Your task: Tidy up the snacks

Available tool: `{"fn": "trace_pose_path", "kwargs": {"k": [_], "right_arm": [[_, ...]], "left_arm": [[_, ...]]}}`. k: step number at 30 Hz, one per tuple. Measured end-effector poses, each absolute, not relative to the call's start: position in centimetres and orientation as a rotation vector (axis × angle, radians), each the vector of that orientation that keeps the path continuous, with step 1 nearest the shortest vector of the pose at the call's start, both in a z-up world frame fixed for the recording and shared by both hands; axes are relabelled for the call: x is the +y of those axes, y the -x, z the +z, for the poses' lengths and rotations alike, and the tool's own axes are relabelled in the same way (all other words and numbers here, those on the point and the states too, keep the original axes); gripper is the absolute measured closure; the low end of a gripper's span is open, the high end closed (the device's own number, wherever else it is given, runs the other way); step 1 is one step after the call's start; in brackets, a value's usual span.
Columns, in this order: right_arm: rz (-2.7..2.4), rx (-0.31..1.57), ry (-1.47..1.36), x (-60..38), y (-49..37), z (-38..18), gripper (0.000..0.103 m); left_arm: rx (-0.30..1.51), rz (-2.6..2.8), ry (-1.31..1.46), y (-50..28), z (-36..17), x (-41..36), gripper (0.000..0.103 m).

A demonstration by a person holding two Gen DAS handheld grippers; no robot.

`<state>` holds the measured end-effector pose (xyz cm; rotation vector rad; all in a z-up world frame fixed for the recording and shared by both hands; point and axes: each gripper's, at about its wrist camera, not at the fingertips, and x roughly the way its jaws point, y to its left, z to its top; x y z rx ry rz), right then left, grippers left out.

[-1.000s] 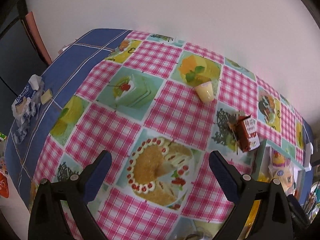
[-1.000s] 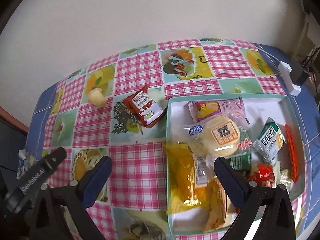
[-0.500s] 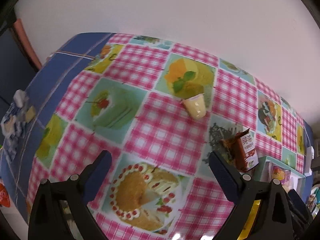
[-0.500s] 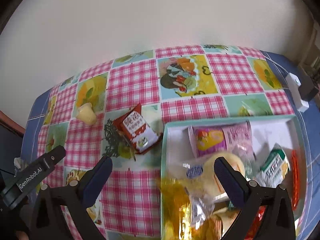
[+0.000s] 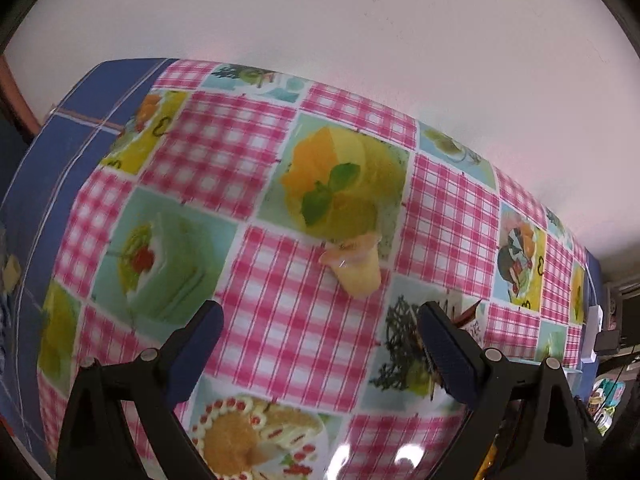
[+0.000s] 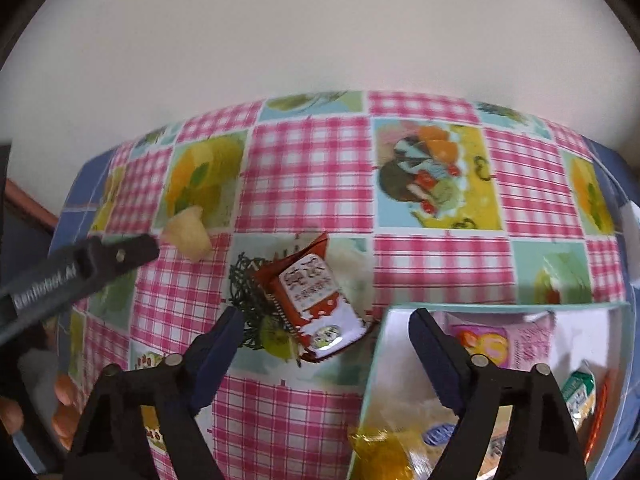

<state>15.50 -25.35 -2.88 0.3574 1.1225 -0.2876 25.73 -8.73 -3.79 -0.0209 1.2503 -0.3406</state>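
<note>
A small yellow jelly cup (image 5: 354, 266) lies on its side on the checked tablecloth, just beyond my open, empty left gripper (image 5: 320, 340). It also shows in the right wrist view (image 6: 190, 233), next to the left gripper's finger (image 6: 120, 254). A red and white snack packet (image 6: 316, 306) lies just ahead of my open, empty right gripper (image 6: 324, 340). Its corner shows behind the left gripper's right finger (image 5: 470, 312). A teal tray (image 6: 378, 344) at the lower right holds several wrapped snacks, among them a pink packet (image 6: 508, 340).
The table (image 5: 256, 148) stands against a white wall. Its blue edge runs down the left side (image 5: 52, 152). A white power adapter (image 5: 594, 320) lies at the far right edge. A green and white packet (image 6: 578, 392) lies in the tray.
Both grippers have moved forward and lower over the table. The jelly cup and the red packet now sit much closer to the fingers. Both stay open.
</note>
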Motion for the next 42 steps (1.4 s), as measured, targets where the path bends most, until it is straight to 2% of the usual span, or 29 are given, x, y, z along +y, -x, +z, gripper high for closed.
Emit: {"fn": "trace_pose_path", "kwargs": {"k": [2,3,5,10,12,14,16,25,42], "right_arm": [[-0.264,1.132,-0.347,-25.1,-16.0,-3.3,0.025],[-0.256,1.141,-0.337,-24.9,-16.4,-3.6,0.03],[-0.253,1.161,-0.312,-24.5,-17.0,-4.2,0.035],[-0.24,1.187,-0.262,-23.7,-17.9,-5.5,0.041],[-0.252,1.194,-0.247,-23.7,-18.1,-5.9,0.046],[-0.254,1.198,-0.246,-23.9,-18.3,-6.2,0.049],[-0.253,1.206,-0.24,-23.9,-18.5,-6.4,0.049],[-0.248,1.215,-0.249,-23.8,-18.1,-6.9,0.06],[-0.246,1.241,-0.349,-21.7,-14.1,-6.8,0.061]], "left_arm": [[1.269,-0.362,0.028,-26.4,-4.4,-9.3,0.007],[1.277,-0.372,0.032,-26.7,-4.8,-9.6,0.01],[1.285,-0.385,0.035,-27.2,-5.3,-10.2,0.019],[1.292,-0.392,0.004,-28.4,-6.8,-11.8,0.032],[1.292,-0.388,-0.006,-28.9,-7.4,-12.2,0.042],[1.29,-0.376,0.004,-29.4,-7.9,-12.4,0.046],[1.293,-0.369,0.008,-29.8,-8.4,-12.6,0.057],[1.301,-0.335,0.017,-29.3,-8.3,-12.2,0.058],[1.326,-0.241,0.1,-24.3,-9.1,-7.1,0.058]]}}
